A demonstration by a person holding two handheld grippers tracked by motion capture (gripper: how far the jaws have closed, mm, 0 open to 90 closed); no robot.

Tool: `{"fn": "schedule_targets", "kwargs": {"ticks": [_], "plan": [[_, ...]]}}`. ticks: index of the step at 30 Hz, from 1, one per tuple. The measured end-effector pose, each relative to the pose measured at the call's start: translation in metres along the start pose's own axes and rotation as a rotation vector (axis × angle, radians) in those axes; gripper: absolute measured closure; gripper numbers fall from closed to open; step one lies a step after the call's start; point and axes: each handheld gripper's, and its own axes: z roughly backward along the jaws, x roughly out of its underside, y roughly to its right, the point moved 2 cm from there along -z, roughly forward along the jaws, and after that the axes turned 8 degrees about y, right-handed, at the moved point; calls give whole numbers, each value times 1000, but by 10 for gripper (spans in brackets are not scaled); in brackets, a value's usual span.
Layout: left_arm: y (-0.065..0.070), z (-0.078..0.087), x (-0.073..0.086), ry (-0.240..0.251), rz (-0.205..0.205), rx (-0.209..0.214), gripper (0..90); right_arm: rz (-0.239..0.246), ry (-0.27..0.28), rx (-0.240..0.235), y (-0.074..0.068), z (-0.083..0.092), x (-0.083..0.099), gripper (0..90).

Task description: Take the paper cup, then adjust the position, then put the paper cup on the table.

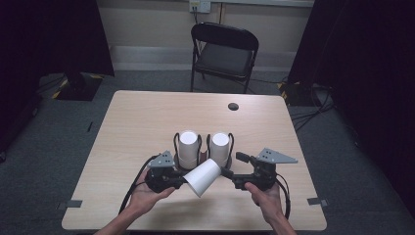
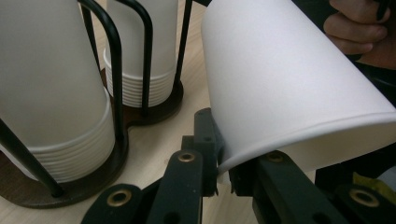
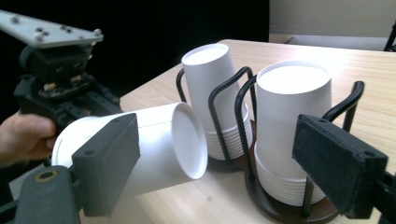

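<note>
A white paper cup lies on its side in the air above the near middle of the table. My left gripper is shut on its rim; in the left gripper view the rim wall is pinched between the jaws of that gripper. The cup points its base toward my right gripper. That gripper stands wide open, its pads apart from the cup. Behind it, two upside-down stacks of white cups stand in a black wire holder.
The wooden table has a round cable hole at its far side. A black folding chair stands beyond it. Dark curtains hang at both sides, and tape marks sit near the front corners.
</note>
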Motion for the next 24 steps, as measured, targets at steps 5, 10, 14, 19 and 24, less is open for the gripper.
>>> {"fn": "schedule_targets", "kwargs": {"ticks": [5, 10, 14, 19, 24], "plan": [[0, -2, 0, -32, 17, 12, 842, 38, -31, -20, -3, 1, 3, 138], [-2, -6, 2, -85, 35, 27, 843, 80, -52, -40, -8, 4, 7, 144], [-1, -7, 0, -102, 27, 35, 843, 109, -68, -54, -10, 4, 10, 150], [-3, -8, -3, -131, 16, 39, 843, 158, -100, -78, -16, 4, 12, 196], [-4, -9, -7, -200, -17, 76, 842, 215, -143, -99, -25, 0, 15, 208]]}}
